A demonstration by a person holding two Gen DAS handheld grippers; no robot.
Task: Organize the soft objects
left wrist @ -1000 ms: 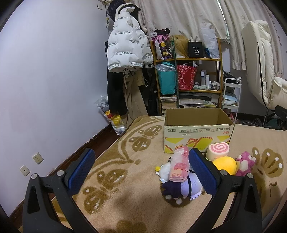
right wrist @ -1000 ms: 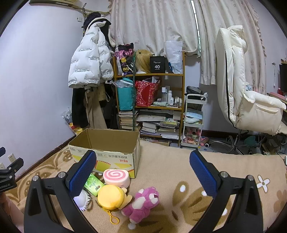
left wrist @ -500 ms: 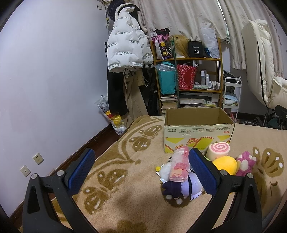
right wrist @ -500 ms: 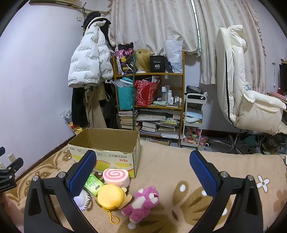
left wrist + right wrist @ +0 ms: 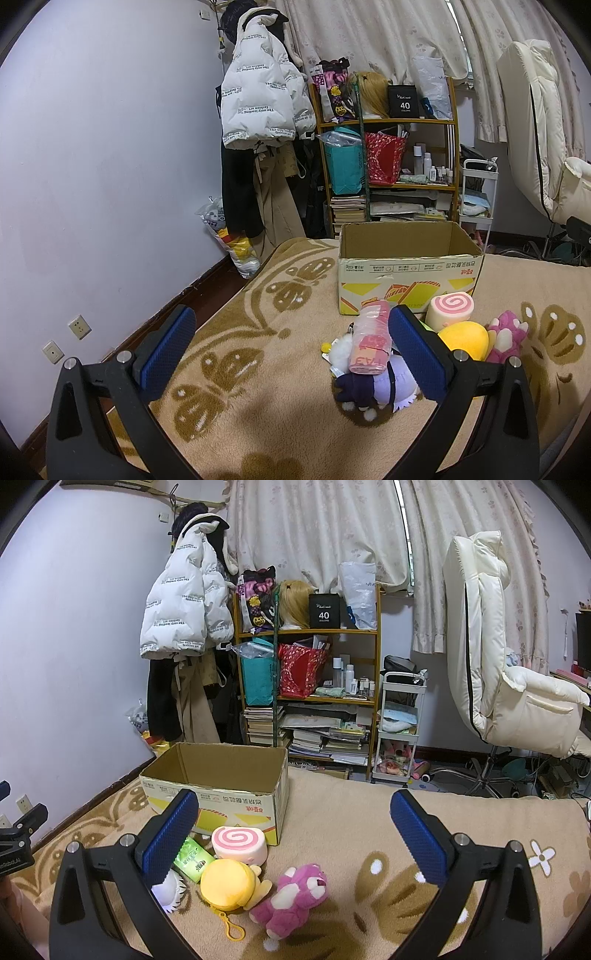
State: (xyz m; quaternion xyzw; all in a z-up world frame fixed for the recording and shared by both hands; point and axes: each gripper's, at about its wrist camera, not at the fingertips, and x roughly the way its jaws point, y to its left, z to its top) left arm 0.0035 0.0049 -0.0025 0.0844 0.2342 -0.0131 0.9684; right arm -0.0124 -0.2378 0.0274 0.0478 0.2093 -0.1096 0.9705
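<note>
From the left wrist, the left gripper [image 5: 288, 350] hovers with jaws spread wide and empty above the rug [image 5: 236, 332]; a pile of soft toys [image 5: 373, 369] lies just before the open cardboard box [image 5: 406, 266].

From the right wrist, the right gripper [image 5: 291, 834] is likewise released, with the pink plush [image 5: 291, 897] below. Nothing looks packed yet; next comes descending onto one toy.

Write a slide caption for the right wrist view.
Open right gripper hovers over plush toys: pink bear, yellow plush, swirl-roll cushion, beside open cardboard box.
</note>
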